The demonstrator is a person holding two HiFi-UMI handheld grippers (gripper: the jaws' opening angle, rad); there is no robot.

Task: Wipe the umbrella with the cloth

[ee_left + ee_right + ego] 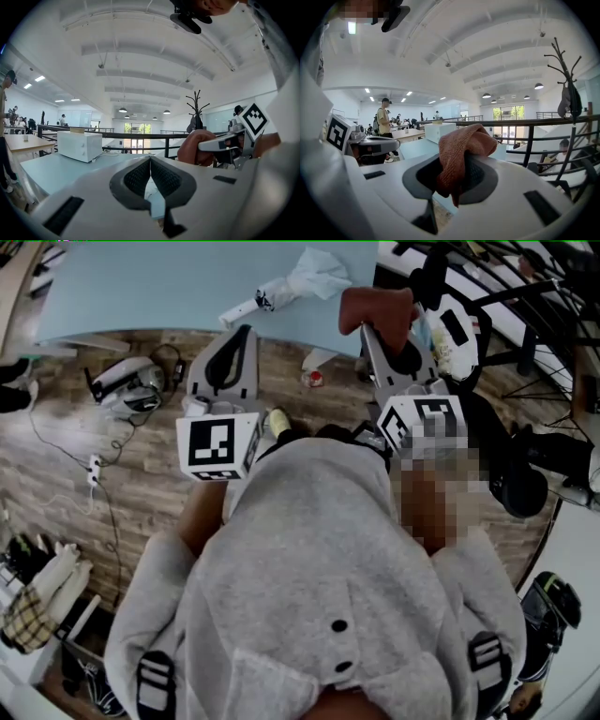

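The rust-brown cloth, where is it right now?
The rust-brown terry cloth is pinched in the right claw, bunched over its tips; in the head view it shows upper right of centre, by the edge of the pale blue table.

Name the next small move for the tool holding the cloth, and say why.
Probably carry the right tool forward over the table toward the umbrella. Its jaws are clamped on the cloth, but the umbrella lies ahead and to the left, apart from the cloth. The left tool is shut and empty.
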